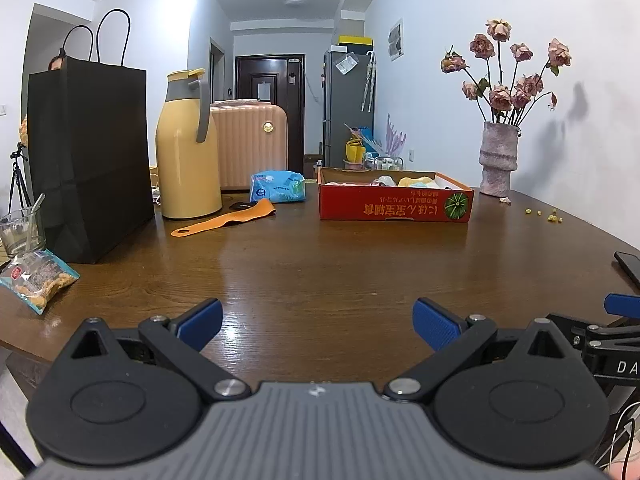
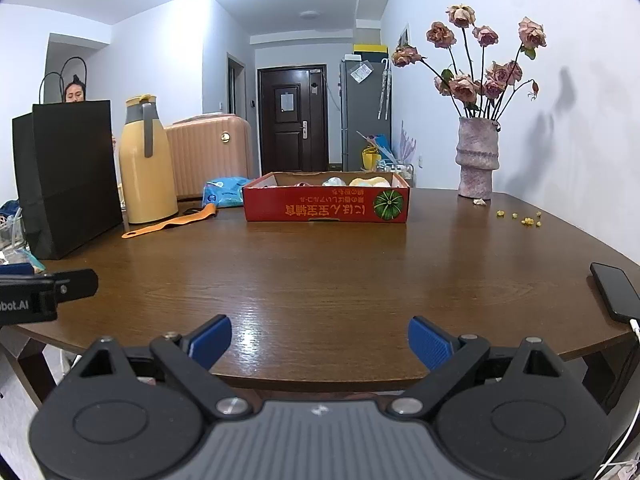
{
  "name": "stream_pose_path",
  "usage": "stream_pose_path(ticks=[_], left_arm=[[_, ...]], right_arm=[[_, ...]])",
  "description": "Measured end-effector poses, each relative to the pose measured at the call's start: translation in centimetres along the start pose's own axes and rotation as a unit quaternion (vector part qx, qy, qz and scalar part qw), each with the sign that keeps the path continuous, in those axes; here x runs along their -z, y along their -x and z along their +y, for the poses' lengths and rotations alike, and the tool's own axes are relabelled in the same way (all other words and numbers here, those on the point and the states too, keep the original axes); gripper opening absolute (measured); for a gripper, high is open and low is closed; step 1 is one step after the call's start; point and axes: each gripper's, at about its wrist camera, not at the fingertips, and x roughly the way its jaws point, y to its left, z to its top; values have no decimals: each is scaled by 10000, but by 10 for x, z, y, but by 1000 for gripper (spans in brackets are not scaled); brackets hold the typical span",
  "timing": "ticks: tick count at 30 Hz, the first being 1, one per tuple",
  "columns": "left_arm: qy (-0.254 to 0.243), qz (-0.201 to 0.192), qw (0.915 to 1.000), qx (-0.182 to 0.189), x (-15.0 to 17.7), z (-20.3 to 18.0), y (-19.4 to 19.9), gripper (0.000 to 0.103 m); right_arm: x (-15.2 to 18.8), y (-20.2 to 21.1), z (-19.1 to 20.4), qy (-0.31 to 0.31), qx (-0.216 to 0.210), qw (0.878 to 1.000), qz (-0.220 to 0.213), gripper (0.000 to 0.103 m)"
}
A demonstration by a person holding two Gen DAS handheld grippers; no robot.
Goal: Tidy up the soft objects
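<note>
With the jaws of the left gripper (image 1: pixel 318 322) and right gripper (image 2: pixel 320 340) held wide apart and empty at the lower frame, the task is judged nearly finished or unstarted, pale soft objects (image 2: pixel 362 181) being seen heaped inside the red box (image 2: pixel 326 206) mid-counter (image 2: pixel 320 272), so a long forward reach is called for.

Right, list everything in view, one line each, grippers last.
table: one, dark brown wood.
box: one, red, far centre, soft items inside.
paper bag: one, black, far left.
flask: one, yellow, beside bag.
strap: one, orange, before flask.
tissue pack: one, blue, left of box.
snack packet: one, left edge.
glass: one, clear, left edge.
vase: one, pinkish, dried roses, far right.
phone: one, black, right edge.
suitcase: one, peach, behind table.
left gripper: open, empty.
right gripper: open, empty.
</note>
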Motion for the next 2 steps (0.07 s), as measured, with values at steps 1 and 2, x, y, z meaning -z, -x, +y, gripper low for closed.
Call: stream_pose_path(ticks=[1,2], left_arm=[[17,-9,10000,3,0,0,1,103],[15,-20,10000,1,0,1,1,103]], right_arm=[[0,0,0,1,1,10000,-1,95],[0,0,0,-1,-2,10000,-10,95]])
